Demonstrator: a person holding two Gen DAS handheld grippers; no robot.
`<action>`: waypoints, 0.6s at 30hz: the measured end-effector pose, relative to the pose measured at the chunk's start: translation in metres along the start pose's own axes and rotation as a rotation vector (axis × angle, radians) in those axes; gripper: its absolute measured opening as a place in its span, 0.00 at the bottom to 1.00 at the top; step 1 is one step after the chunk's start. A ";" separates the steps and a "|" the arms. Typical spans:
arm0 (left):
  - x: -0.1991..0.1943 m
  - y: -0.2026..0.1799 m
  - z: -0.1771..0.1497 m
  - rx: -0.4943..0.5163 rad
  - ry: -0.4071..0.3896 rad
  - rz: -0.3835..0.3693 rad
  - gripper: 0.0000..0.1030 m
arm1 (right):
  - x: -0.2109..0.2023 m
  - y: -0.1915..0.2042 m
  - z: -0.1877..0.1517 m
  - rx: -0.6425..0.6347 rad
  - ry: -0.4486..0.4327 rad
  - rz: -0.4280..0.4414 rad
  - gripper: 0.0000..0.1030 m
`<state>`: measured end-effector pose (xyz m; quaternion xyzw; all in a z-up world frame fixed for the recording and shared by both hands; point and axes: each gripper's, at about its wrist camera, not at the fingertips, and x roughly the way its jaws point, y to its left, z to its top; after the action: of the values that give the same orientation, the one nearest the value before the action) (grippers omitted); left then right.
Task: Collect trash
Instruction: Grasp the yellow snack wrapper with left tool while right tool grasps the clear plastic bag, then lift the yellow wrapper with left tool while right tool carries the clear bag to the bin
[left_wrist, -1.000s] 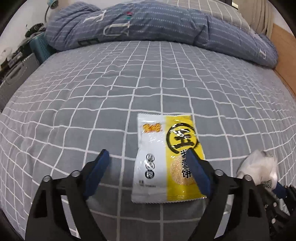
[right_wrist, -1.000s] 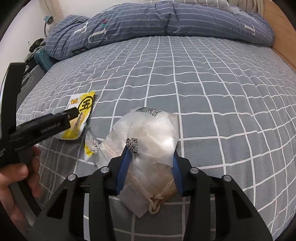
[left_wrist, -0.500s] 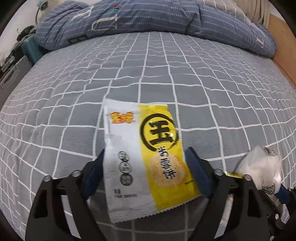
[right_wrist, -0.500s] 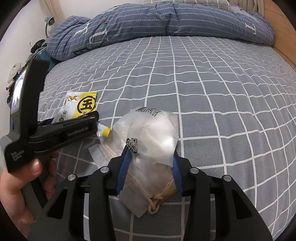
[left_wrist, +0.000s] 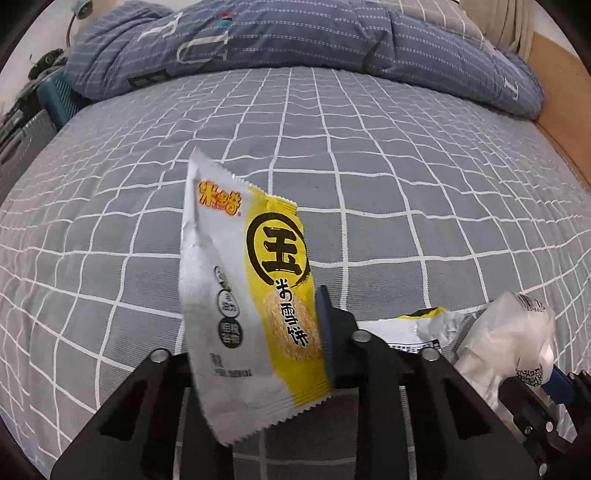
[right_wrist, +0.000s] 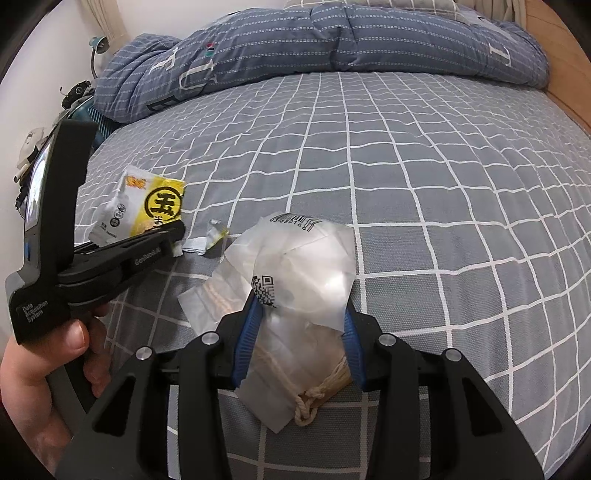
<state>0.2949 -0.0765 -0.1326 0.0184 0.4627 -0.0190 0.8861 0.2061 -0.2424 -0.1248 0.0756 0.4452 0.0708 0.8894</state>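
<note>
My left gripper (left_wrist: 258, 332) is shut on a yellow and white snack wrapper (left_wrist: 240, 280) and holds it tilted above the grey checked bedsheet (left_wrist: 369, 166). The wrapper also shows in the right wrist view (right_wrist: 138, 206), with the left gripper (right_wrist: 173, 230) at the left. My right gripper (right_wrist: 299, 332) is shut on a clear plastic bag (right_wrist: 306, 269) with a QR code and a knotted string inside. That bag shows at the lower right of the left wrist view (left_wrist: 513, 339). A small torn wrapper scrap (right_wrist: 210, 240) lies on the sheet between the two grippers.
A blue striped duvet (right_wrist: 332, 40) is bunched along the head of the bed. A wooden bed frame (left_wrist: 561, 92) runs along the right. A teal crate (left_wrist: 55, 99) and clutter stand off the bed's left side.
My left gripper closed on the snack wrapper and lifted it off the sheet, so it now stands tilted. The right gripper kept its hold on the plastic bag.
</note>
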 end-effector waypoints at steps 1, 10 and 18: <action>0.000 0.002 0.001 -0.008 0.001 -0.008 0.16 | -0.001 0.000 0.000 -0.001 -0.002 -0.003 0.36; -0.012 0.017 0.007 -0.044 -0.010 -0.059 0.04 | -0.009 0.004 0.003 -0.005 -0.006 -0.017 0.31; -0.035 0.018 0.009 -0.031 -0.028 -0.078 0.02 | -0.026 0.007 0.009 -0.008 -0.024 -0.033 0.29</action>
<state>0.2833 -0.0581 -0.0988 -0.0136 0.4508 -0.0464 0.8913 0.1978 -0.2416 -0.0981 0.0655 0.4354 0.0568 0.8961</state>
